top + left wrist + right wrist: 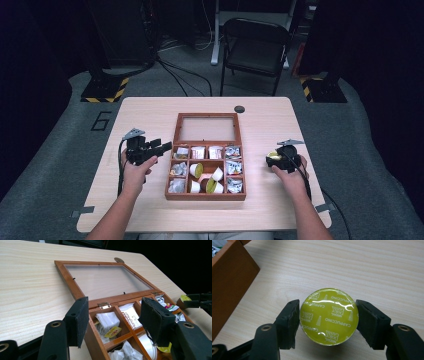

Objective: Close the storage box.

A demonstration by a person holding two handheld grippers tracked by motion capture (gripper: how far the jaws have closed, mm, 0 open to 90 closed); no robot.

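Note:
A wooden compartment box lies in the middle of the table with its glass lid folded flat behind it. Its cells hold tea bags, foil packets and coffee capsules. My right gripper hovers right of the box, shut on a capsule with a yellow-green foil top, pinched between both pads. My left gripper is at the box's left rear corner, open, with its pads over the near-left cells and nothing between them.
A dark round grommet sits in the tabletop behind the lid. A black folding chair stands beyond the table's far edge. Bare wood spreads left of the box and also to its right.

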